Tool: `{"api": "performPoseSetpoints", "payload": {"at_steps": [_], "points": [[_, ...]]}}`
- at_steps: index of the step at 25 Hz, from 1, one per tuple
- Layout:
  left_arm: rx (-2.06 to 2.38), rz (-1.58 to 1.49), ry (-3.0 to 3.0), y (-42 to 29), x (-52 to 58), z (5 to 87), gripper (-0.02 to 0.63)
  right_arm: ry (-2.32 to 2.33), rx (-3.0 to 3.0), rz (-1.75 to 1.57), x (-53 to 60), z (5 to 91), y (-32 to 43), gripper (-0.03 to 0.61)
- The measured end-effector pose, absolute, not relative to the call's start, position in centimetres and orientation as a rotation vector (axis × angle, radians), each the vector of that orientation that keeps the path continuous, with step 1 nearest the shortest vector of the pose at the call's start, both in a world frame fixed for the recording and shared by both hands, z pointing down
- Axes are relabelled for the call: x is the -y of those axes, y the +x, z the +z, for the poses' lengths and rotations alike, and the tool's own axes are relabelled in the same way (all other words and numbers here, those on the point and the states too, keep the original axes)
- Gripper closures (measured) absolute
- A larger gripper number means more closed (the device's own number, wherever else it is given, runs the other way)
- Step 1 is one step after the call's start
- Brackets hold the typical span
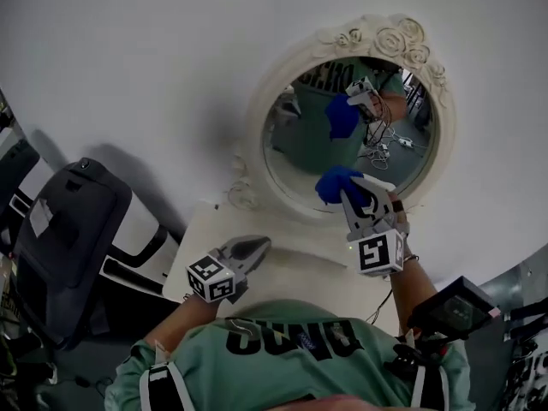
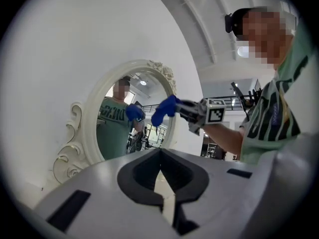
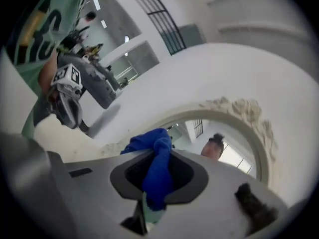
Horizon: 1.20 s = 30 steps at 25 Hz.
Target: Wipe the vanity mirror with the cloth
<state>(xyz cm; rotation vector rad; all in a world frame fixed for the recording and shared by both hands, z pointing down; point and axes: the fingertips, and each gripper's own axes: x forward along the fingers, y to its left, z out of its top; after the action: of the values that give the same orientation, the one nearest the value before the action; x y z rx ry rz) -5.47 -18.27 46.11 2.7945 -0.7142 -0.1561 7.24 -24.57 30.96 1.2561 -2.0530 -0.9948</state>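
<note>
right gripper [image 1: 351,197] jaws clamp the blue cloth [image 1: 334,183] at the vanity mirror [image 1: 312,148] lower edge. press the wad flat and sweep overlapping passes. left gripper [image 1: 250,250] jaws closed, empty, over the bench [image 1: 205,229].

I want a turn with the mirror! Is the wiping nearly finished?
Done: the blue cloth is clamped in the right gripper. In hand: it is held at the mirror, low on the glass; whether it touches is unclear. Left: wiping the glass. The left gripper is shut, empty.

Soft cloth [image 1: 336,184], glossy mirror glass [image 1: 312,148], matt carved frame [image 1: 387,36].
</note>
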Motion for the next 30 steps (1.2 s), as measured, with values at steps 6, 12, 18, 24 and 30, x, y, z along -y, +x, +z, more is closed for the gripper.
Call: {"api": "performPoseSetpoints", "payload": {"at_steps": [6, 12, 18, 24, 30], "points": [[0.898, -0.178, 2.764, -8.7, 18.3, 45.9, 0.604, 1.207, 1.614, -1.501, 32.7, 23.7, -0.5, 0.523], [1.008, -0.198, 2.697, -13.5, 19.0, 47.4, 0.604, 1.281, 1.328, -1.586, 39.6, 21.6, -3.4, 0.523], [1.028, -0.201, 2.666, -15.9, 20.5, 48.2, 0.604, 1.362, 1.237, -1.617, 41.3, 21.3, -3.5, 0.522], [1.020, -0.201, 2.655, -16.3, 21.5, 48.5, 0.604, 1.329, 1.220, -1.660, 41.8, 23.3, -4.9, 0.524], [1.036, -0.159, 2.606, -17.8, 21.0, 50.4, 0.604, 1.145, 1.304, -1.643, 42.7, 35.2, -8.8, 0.525]]}}
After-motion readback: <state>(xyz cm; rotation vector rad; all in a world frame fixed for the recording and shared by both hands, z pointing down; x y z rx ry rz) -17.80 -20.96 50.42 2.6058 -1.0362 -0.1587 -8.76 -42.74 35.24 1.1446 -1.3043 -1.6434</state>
